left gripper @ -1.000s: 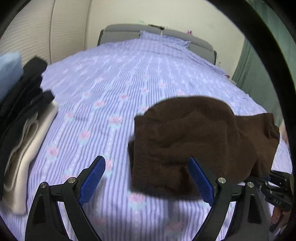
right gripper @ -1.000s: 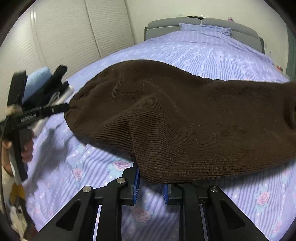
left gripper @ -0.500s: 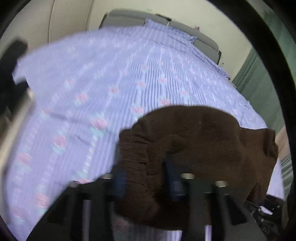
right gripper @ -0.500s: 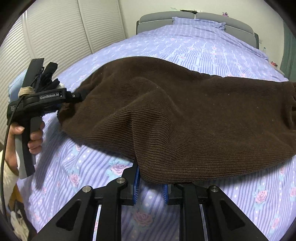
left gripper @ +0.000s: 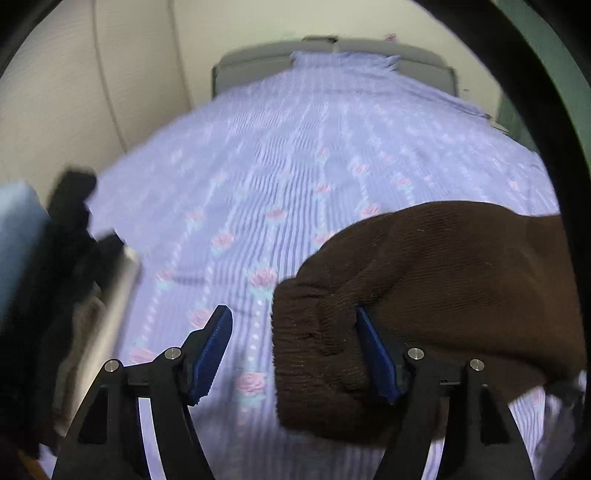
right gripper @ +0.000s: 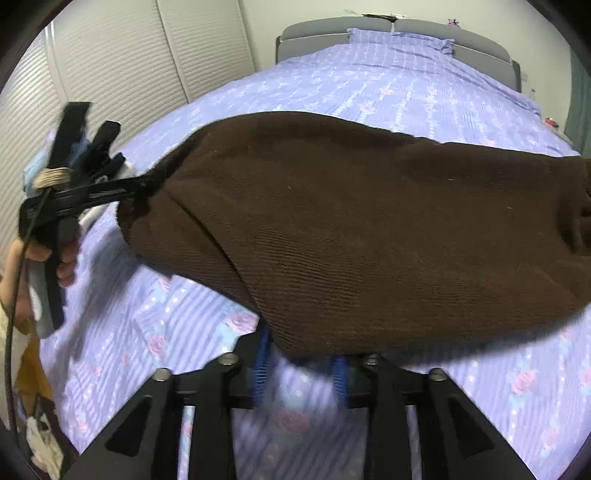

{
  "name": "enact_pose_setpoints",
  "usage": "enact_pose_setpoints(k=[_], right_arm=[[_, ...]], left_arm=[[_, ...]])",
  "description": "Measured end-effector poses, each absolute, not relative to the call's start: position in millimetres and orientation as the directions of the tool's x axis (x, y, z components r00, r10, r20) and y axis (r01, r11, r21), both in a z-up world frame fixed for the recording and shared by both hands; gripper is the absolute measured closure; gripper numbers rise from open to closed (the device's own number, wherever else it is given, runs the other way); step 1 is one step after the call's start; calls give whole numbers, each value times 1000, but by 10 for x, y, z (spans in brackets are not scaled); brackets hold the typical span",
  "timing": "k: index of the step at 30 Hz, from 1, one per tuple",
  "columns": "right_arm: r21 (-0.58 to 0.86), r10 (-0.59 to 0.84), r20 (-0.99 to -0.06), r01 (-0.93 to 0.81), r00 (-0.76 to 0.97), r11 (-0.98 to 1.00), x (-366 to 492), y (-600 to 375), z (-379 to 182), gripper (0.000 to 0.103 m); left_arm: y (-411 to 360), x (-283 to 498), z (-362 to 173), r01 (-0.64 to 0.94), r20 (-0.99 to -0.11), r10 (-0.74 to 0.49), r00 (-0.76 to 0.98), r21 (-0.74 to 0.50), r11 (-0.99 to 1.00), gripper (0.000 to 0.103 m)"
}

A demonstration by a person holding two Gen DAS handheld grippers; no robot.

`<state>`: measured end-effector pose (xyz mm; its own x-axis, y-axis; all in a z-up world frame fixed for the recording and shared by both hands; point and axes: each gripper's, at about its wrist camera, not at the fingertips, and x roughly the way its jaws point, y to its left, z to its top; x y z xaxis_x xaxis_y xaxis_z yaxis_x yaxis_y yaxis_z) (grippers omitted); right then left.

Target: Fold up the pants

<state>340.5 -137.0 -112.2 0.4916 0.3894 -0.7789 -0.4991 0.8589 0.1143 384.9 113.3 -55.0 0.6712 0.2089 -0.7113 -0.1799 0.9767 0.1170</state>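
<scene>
on the left edge of the bed, a stack of folded clothes (left gripper: 55, 295) lies blurred, dark and pale layers together. next along, the left gripper (left gripper: 291, 347) stands with its blue pads spread wide; the ribbed hem of the brown pants (left gripper: 424, 295) bunches against the inner face of its right pad, but nothing pinches it. from the right wrist view the pants (right gripper: 369, 229) hang raised over the bed, and the right gripper (right gripper: 301, 365) has its pads a little apart just under the lower edge of the cloth; whether they grip it i cannot tell, since the fabric hides the tips. to do this step well, i would judge that both ends should be held level and taut, then lowered together so the fold lands flat without creases. the bed (right gripper: 406, 92) wears a lilac striped sheet with pink roses; a grey headboard (right gripper: 332, 33), slatted wardrobe doors (right gripper: 129, 66) and cream walls stand behind.
</scene>
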Motion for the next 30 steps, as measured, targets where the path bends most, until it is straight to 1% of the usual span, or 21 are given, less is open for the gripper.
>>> enact_pose_setpoints(k=[1,2,3,5,6,9,12,14,17,19,22,24,25,29,30], right_arm=[[86,374,-766,-493,523,866,3345,-1416,-1084,51],[67,367,-752,-491,548,869,3280,-1466,-1042,48],[50,364,-735,-489,572,871,3212,-1516,-992,45],[30,360,-694,-474,624,880,3090,-1644,-872,43],[28,359,-670,-462,650,887,3045,-1720,-820,38],[34,328,-572,-378,752,925,2941,-2076,-616,28],[78,265,-487,-260,832,962,2943,-2493,-434,23],[117,212,-439,-178,873,977,2991,-2768,-344,19],[193,192,-415,-121,889,974,3101,-3069,-284,19],[240,194,-400,-102,896,965,3199,-3274,-280,19],[296,180,-387,-63,904,953,3396,-3468,-329,19],[345,175,-398,-30,901,938,3555,-3572,-421,19],[360,177,-399,-24,900,933,3603,-3641,-462,19],[429,173,-397,16,901,903,3814,-3819,-656,19],[443,175,-396,21,901,896,3840,-3847,-687,19]], left_arm=[[1062,3754,-440,-179,-676,239,697,160,971,31],[1044,3652,-394,-174,-654,252,713,184,968,26],[946,3553,-291,-150,-618,251,745,212,966,24],[800,3417,-138,-106,-577,228,784,237,966,24],[716,3386,-76,-84,-563,209,799,240,967,24],[479,3226,129,0,-523,103,846,194,981,24],[221,3267,251,82,-498,-1,867,141,987,24],[-2,3324,329,138,-476,-62,877,126,982,24],[-389,3460,386,237,-458,-161,874,113,965,25],[-688,3622,421,310,-457,-234,858,97,946,27],[-1108,3852,444,392,-468,-312,827,81,917,33],[-1369,3997,469,436,-475,-352,807,78,896,39],[-1545,4117,465,473,-482,-383,788,75,878,40],[-2005,4361,456,544,-503,-441,743,69,836,41],[-2099,4428,437,548,-508,-443,738,69,834,43]])
